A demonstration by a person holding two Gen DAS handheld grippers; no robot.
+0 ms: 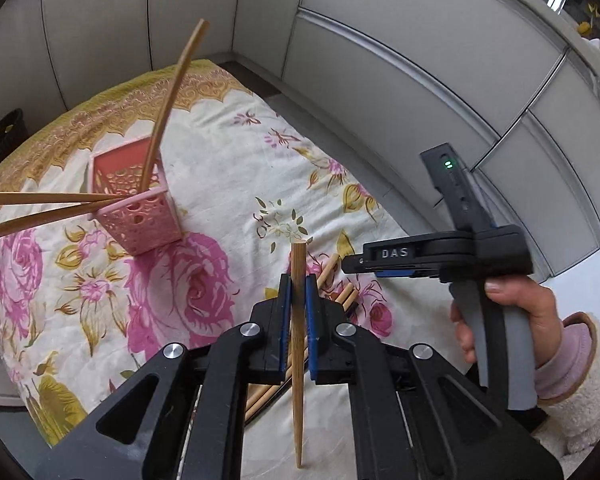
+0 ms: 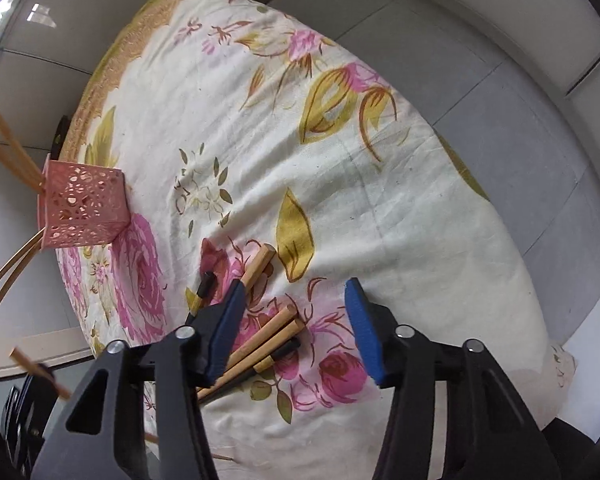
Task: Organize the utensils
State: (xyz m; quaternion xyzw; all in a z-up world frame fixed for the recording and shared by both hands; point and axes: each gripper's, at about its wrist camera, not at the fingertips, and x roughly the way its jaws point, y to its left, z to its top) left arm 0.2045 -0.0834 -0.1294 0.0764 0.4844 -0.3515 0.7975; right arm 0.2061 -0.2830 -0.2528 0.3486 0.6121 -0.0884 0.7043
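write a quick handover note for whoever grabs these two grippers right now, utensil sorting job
Left gripper: shut on one wooden chopstick, lifted off the cloth, not yet in the holder.
Right gripper: jaws open, nothing gripped, above the loose chopsticks on the floral tablecloth.
Pink holder: stands on the cloth and already has several chopsticks sticking out.
Left to do: drop the held chopstick into the holder, then pick up the loose ones, including the dark-tipped ones.
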